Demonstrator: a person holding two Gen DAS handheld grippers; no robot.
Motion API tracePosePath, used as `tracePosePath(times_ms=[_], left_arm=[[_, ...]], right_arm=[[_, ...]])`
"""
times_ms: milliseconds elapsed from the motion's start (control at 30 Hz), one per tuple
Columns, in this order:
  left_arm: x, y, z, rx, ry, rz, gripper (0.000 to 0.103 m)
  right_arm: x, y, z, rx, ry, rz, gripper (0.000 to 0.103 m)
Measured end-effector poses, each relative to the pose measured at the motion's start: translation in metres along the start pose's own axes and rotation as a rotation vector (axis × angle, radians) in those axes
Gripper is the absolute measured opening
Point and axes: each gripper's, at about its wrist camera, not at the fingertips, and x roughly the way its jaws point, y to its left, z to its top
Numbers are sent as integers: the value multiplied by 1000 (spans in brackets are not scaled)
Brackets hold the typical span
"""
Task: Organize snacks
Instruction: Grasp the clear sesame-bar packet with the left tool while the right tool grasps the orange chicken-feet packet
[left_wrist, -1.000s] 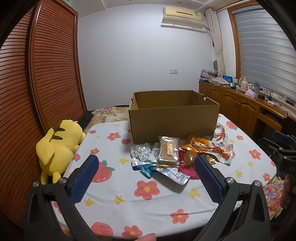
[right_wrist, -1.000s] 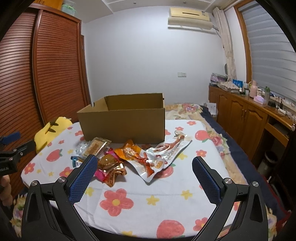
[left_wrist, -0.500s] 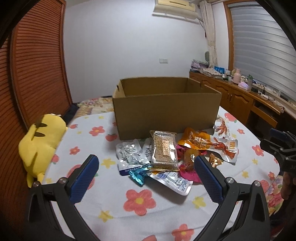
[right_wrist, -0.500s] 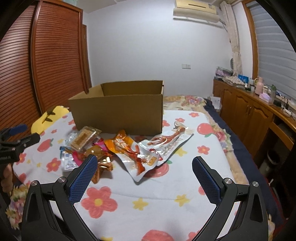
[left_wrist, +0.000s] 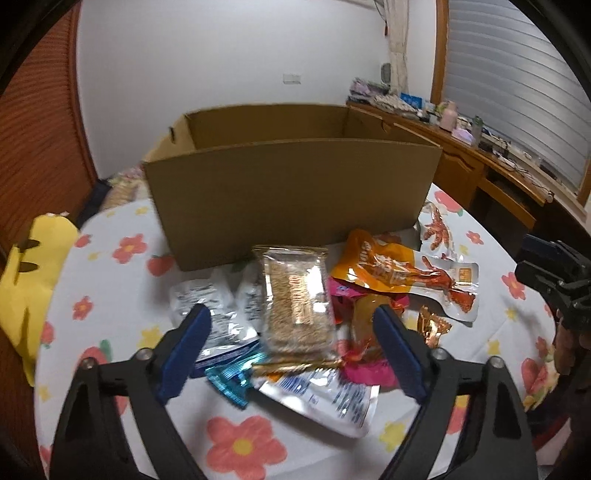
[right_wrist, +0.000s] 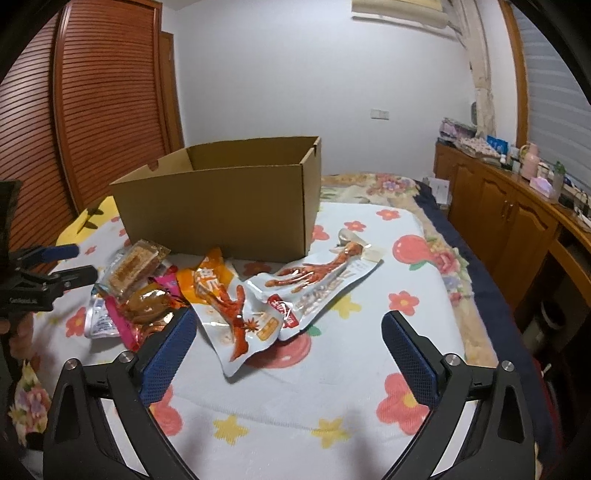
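The left tool (left_wrist: 291, 347) hangs above the near edge of the snack heap, its jaws apart and just now narrowing, with the clear sesame-bar pack (left_wrist: 295, 299) showing between the blue pads (left_wrist: 188, 347) but not yet pinched. The right tool (right_wrist: 288, 354) stands wide and holds nothing, poised over bare cloth just near of the chicken-feet pouches (right_wrist: 236, 306).

All the snacks lie loose in one overlapping pile: silver sachets (left_wrist: 210, 310) to the left, a pink wrapper (left_wrist: 365, 369) and orange pouch (left_wrist: 384, 266) to the right, a blue twist (left_wrist: 232, 380) nearest. The cardboard box (left_wrist: 291, 192) stands open just beyond them, and what shows of its inside is bare, so the sorting looks barely begun; every packet seems left to move.

The surface is a desk (right_wrist: 332, 406) under a white cloth printed with flowers and strawberries. A yellow plush toy (left_wrist: 26, 288) slumps at its left edge. Beyond are a slatted wooden wardrobe (right_wrist: 92, 110), a white wall, and a cluttered wooden sideboard (right_wrist: 517, 221) under a shuttered window on the right.
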Motion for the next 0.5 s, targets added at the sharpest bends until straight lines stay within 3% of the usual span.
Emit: tracePosePath(times_ms=[133, 300, 500], left_arm=[[18, 0, 9, 5, 47, -4, 76], [37, 1, 15, 5, 99, -5, 68], [49, -1, 18, 18, 128, 21, 66]], right_arm=[[10, 2, 5, -14, 32, 67, 94], [19, 15, 9, -65, 54, 81, 92], [32, 27, 14, -97, 84, 125, 88]])
